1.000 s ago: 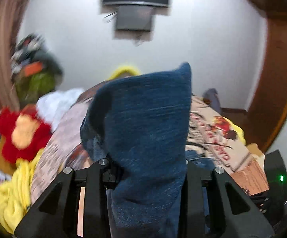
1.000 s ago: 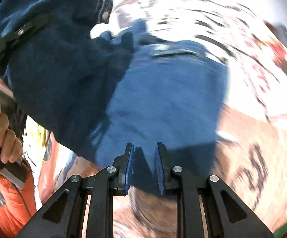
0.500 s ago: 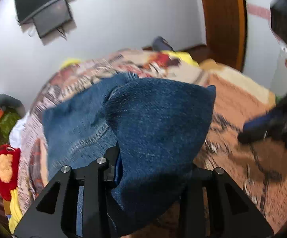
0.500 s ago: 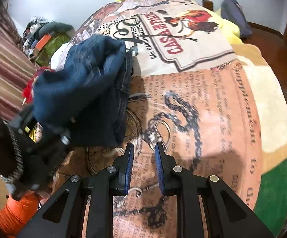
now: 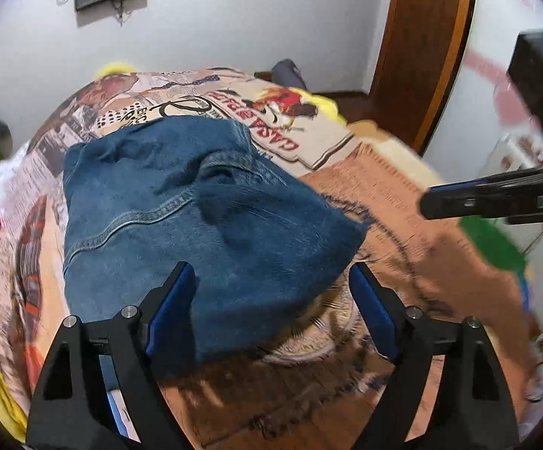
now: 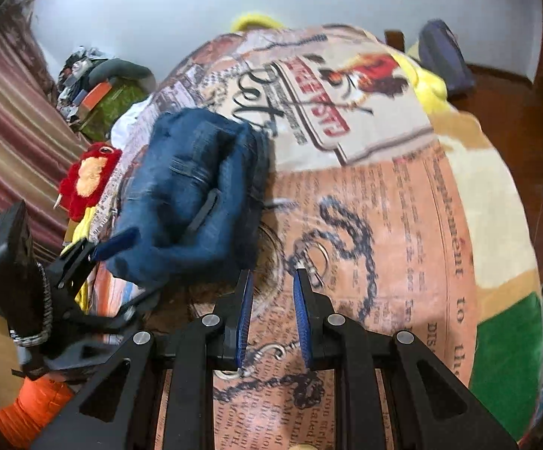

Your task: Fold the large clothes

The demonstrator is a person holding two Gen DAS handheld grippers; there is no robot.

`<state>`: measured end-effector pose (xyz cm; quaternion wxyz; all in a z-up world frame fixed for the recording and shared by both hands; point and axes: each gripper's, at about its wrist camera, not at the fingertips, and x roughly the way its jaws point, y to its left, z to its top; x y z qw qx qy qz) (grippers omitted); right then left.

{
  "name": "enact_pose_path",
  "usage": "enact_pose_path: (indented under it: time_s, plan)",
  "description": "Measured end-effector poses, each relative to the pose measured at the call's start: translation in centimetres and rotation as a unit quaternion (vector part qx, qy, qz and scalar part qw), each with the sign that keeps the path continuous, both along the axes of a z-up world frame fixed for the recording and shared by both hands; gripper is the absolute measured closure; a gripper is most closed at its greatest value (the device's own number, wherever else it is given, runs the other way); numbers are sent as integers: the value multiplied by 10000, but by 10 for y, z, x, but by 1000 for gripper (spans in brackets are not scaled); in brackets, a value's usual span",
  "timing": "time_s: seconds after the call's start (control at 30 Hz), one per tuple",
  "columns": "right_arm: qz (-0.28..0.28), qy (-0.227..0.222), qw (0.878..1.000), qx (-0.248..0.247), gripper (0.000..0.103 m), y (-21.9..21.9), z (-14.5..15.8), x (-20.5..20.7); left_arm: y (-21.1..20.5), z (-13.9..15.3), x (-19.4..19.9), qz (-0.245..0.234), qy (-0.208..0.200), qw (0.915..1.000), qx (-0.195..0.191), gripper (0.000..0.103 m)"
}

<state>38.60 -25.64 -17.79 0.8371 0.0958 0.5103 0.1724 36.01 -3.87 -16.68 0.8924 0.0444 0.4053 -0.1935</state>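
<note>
Folded blue jeans (image 5: 196,206) lie in a thick bundle on the printed bed cover (image 5: 402,206). My left gripper (image 5: 271,268) straddles the near edge of the denim; its jaws are opening wide and the pads no longer squeeze the fabric. From the right wrist view the jeans (image 6: 189,180) bulge up at the left, with the left gripper (image 6: 162,225) spread around their near end. My right gripper (image 6: 273,273) hovers over bare bed cover (image 6: 383,206) to the right of the jeans, shut with nothing between its blue pads. It shows side-on as a dark bar, the right gripper (image 5: 458,202).
A red plush toy (image 6: 87,176) and a heap of clutter (image 6: 102,86) sit left of the bed by a striped curtain (image 6: 9,131). A dark bundle (image 6: 443,56) lies at the far end. A wooden door frame (image 5: 421,56) stands to the right. An orange sleeve (image 6: 31,408) is at lower left.
The left gripper came down with the raised denim fold, laid it on the pile and spread its jaws. The right gripper drew away from the jeans, out over bare bed cover.
</note>
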Motion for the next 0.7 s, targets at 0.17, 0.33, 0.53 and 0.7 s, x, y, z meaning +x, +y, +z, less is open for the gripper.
enact_pose_path:
  time_s: [0.17, 0.33, 0.53, 0.7]
  plan:
    - [236, -263, 9994, -59, 86, 23, 19, 7, 42, 23, -4, 603, -247, 9979, -27, 17]
    - [628, -604, 9957, -304, 86, 63, 35, 19, 88, 21, 12, 1211, -282, 9914, 417, 14]
    - [1186, -821, 9881, -534, 86, 118, 37, 37, 127, -19, 37, 1672, 363, 9841, 481, 14]
    - [1398, -856, 9802, -1115, 86, 154, 6, 54, 134, -50, 38, 1694, 598, 9836, 139, 9]
